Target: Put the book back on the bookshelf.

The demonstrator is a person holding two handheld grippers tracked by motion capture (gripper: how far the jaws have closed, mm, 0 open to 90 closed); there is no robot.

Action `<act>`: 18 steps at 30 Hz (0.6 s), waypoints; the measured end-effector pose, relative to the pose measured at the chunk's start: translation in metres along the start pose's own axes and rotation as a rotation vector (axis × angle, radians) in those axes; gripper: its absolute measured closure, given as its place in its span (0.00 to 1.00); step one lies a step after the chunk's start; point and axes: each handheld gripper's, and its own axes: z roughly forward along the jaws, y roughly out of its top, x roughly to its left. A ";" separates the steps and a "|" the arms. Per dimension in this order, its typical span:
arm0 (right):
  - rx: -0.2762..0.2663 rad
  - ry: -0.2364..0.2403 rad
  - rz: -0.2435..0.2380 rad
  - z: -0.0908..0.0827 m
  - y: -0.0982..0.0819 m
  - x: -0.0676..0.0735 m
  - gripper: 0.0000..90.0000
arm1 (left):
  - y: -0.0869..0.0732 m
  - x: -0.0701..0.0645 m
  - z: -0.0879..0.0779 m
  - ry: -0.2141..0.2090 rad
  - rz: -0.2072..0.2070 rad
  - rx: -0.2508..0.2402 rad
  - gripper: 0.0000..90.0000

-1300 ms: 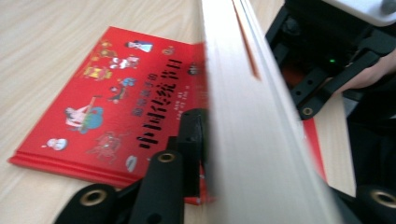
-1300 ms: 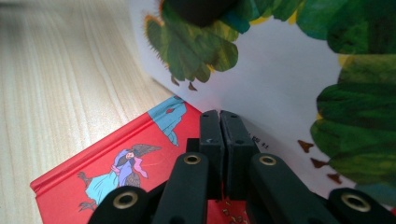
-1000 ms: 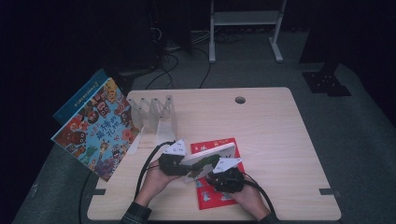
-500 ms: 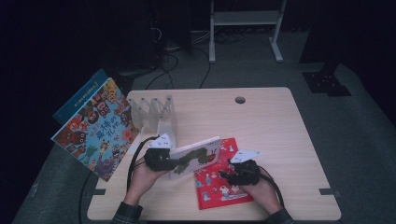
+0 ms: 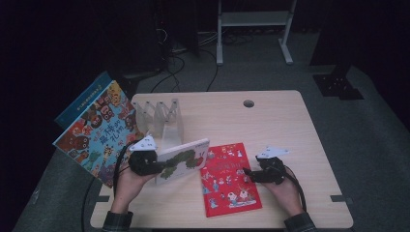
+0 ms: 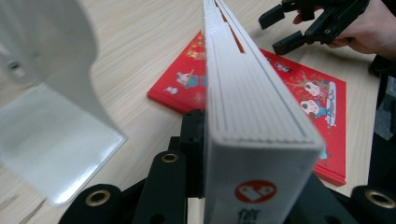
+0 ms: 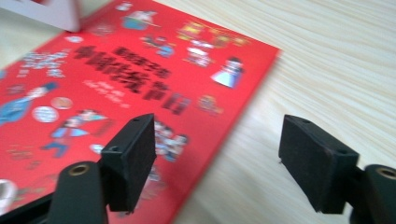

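A thick white board book [image 5: 183, 158] is held on edge, its far end lifted above the table, with my left gripper [image 5: 157, 166] shut on its spine end. In the left gripper view the book's page block [image 6: 252, 116] runs straight out between the jaws of that gripper [image 6: 250, 186]. A red picture book [image 5: 229, 181] lies flat on the table. My right gripper [image 5: 247, 174] hovers at that book's right edge; its jaws have just been opening and nothing is between them. In the right gripper view the red book [image 7: 93, 79] lies under the open right gripper [image 7: 217, 158].
A clear book rack with upright dividers [image 5: 162, 113] stands at the back left of the table [image 5: 280, 125]; one divider [image 6: 56, 93] is close beside the white book. A colourful book [image 5: 99, 133] and a blue one [image 5: 80, 104] lean off the left edge.
The left gripper has carried the white book left and lifted it. The right gripper has let go of it, opened, and drawn away to the right over the red book's edge.
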 end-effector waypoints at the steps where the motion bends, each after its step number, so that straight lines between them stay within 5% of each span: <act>1: 0.001 -0.006 0.005 0.000 -0.001 -0.003 0.28 | -0.001 0.001 -0.003 0.006 -0.005 -0.004 0.84; 18: 0.049 -0.185 0.153 -0.009 -0.021 -0.056 0.15 | -0.024 0.026 -0.052 0.116 -0.100 -0.038 0.84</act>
